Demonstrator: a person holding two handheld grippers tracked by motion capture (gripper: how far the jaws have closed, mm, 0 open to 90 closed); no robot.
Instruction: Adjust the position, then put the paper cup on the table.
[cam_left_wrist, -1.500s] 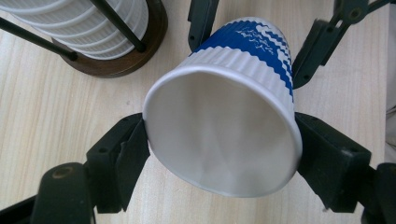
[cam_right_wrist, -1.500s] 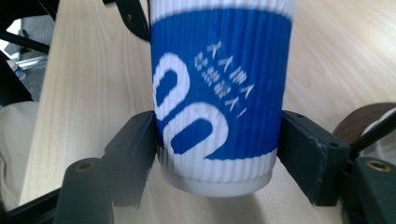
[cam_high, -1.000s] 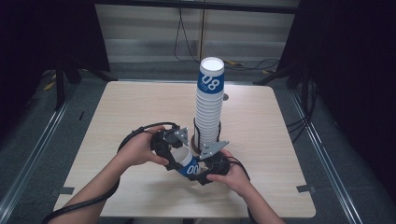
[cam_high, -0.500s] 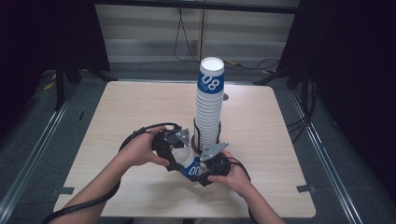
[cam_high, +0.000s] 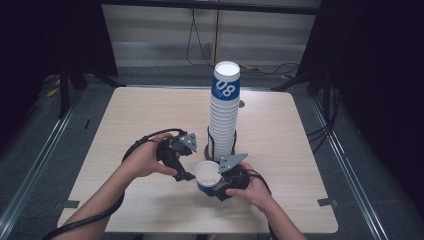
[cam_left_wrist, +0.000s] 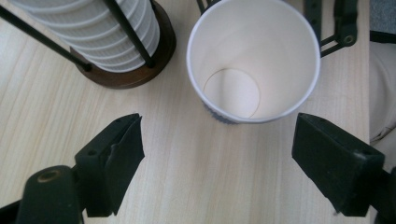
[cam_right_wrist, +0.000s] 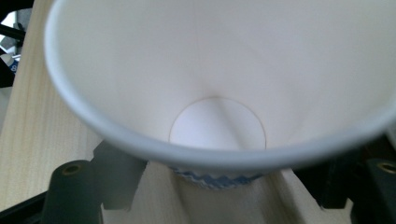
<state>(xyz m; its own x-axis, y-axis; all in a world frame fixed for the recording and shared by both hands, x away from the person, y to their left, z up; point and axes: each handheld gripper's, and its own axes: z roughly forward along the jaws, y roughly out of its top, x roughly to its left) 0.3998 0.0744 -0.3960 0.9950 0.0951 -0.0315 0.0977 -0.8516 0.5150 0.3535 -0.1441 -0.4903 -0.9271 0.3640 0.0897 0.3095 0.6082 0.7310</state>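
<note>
A single white paper cup (cam_high: 206, 172) with a blue band stands upright, mouth up, on the wooden table just in front of a tall cup stack (cam_high: 223, 120) marked 08. My left gripper (cam_high: 184, 175) is to its left, and its jaws have just been opening. In the left gripper view the cup (cam_left_wrist: 252, 56) stands beyond the tips of that open gripper (cam_left_wrist: 218, 122), apart from them. My right gripper (cam_high: 212, 186) is at the cup's near right. The cup (cam_right_wrist: 224, 70) is between the jaws of the right gripper (cam_right_wrist: 219, 179), which have just been opening, with wood showing beside its base.
The stack (cam_left_wrist: 93, 32) sits in a black wire holder on a round brown base (cam_left_wrist: 135, 77), close behind the loose cup. The table (cam_high: 300, 150) has bare wood to either side. Black cables trail from both grippers, and dark floor and rails surround the table.
The cup was tilted between the two grippers with its blue side up; now it stands upright. The jaws of both grippers have spread, and the left one has let go. The hands stayed put.
</note>
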